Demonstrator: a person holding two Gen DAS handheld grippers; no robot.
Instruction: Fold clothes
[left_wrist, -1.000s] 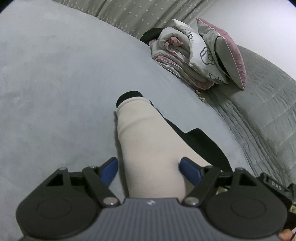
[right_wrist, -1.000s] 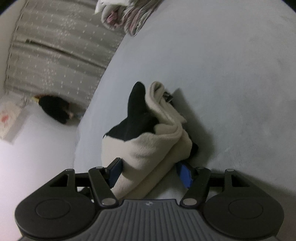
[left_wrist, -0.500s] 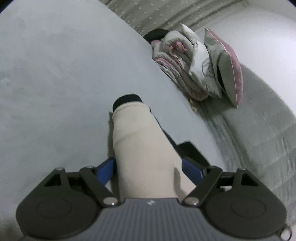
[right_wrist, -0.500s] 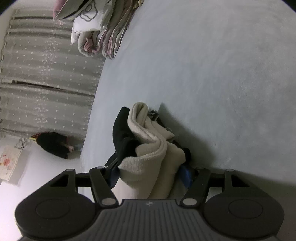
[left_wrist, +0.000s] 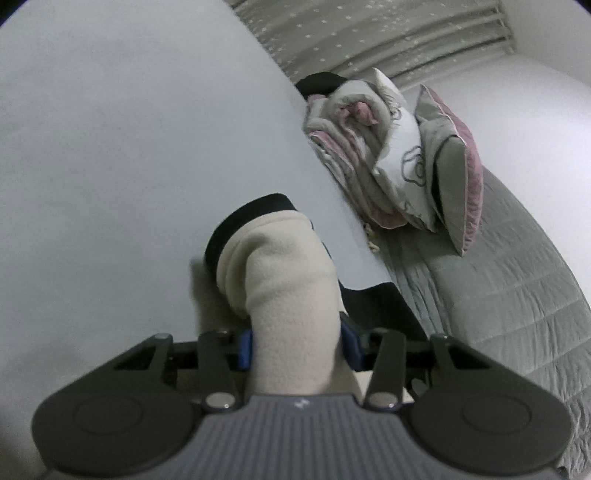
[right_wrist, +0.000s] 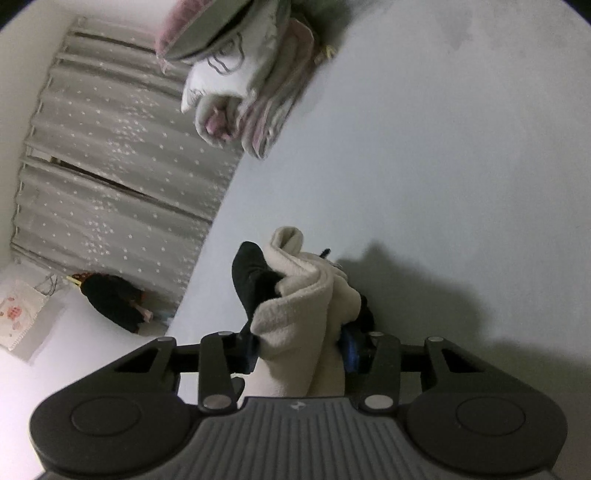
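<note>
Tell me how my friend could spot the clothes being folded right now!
Find the big pale grey bed with bundled pink-and-white bedding at its edge. In front of that, both grippers' jaws pinch a cream fleece garment with black trim. It alone is cream and black, and off the bed.

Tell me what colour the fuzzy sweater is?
The sweater is cream with black trim, clearest in the left wrist view.

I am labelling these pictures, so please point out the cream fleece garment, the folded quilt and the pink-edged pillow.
cream fleece garment (left_wrist: 291, 295), left wrist view, on its cream upper fold.
folded quilt (left_wrist: 354, 147), left wrist view, on its layered folded edges.
pink-edged pillow (left_wrist: 454, 173), left wrist view, on its grey face.
</note>
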